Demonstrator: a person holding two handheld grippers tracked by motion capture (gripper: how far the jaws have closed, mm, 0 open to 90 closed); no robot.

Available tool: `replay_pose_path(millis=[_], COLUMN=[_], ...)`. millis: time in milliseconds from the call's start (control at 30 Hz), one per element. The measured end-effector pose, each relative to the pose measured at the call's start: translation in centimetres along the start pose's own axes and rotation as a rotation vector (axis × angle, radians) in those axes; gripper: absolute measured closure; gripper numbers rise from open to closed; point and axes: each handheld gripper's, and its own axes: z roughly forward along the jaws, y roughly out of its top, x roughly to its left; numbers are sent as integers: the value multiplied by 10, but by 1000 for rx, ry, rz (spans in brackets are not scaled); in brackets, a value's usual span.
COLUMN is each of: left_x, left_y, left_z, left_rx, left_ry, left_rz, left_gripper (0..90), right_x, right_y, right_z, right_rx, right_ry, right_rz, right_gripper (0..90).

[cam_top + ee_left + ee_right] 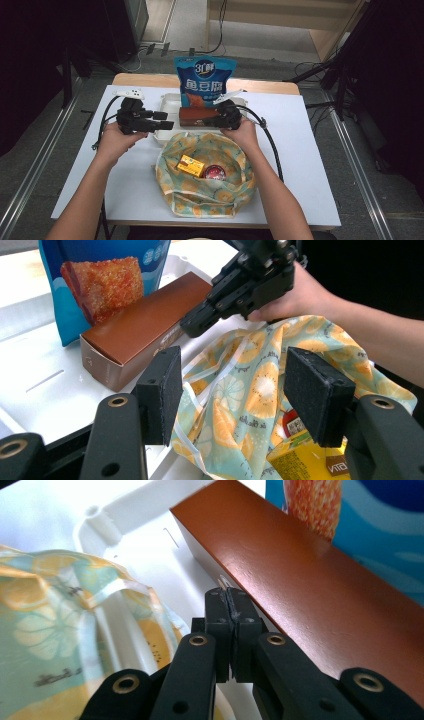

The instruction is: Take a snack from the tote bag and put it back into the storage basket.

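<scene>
The brown box [199,116] lies lengthwise in the white tray [167,101], just in front of the blue snack bag [204,80] that stands upright behind it. In the right gripper view we see our right gripper [231,602] with its jaws pressed flat together — nothing sizeable between them — and their tips right at the lower edge of the box's long side; whether they actually touch the cardboard we cannot tell. The box rises up and to the right of those tips, the tray's white floor spreads to their left. In the left gripper view our left gripper [235,390] stands with its fingers well apart and nothing between the pads; beyond the gap lies the rim of the patterned cloth bag [250,390], and the box sits off past the left finger. The cloth bag [205,175] lies open on the white table [310,165], just on our side of the tray — inside it we see a yellow carton [190,165] and a red-lidded can [214,173] side by side.
</scene>
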Motion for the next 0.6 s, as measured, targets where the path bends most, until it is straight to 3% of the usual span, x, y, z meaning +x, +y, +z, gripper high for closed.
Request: replay_pose_path(millis=[233,367,600], left_x=[-4,-9,-16], left_y=[1,2,3], left_z=[0,1,4], left_rx=[3,6,13], left_ry=[-7,-13,-35], left_rz=[19,37,64], left_gripper=[415,417,434], right_x=[6,9,18], right_y=[4,6,5], right_z=[-20,-35,-62], right_rx=[-24,-46,-83], right_ry=[11,5,-41], right_rz=[5,19,29], right_gripper=[838,767,642])
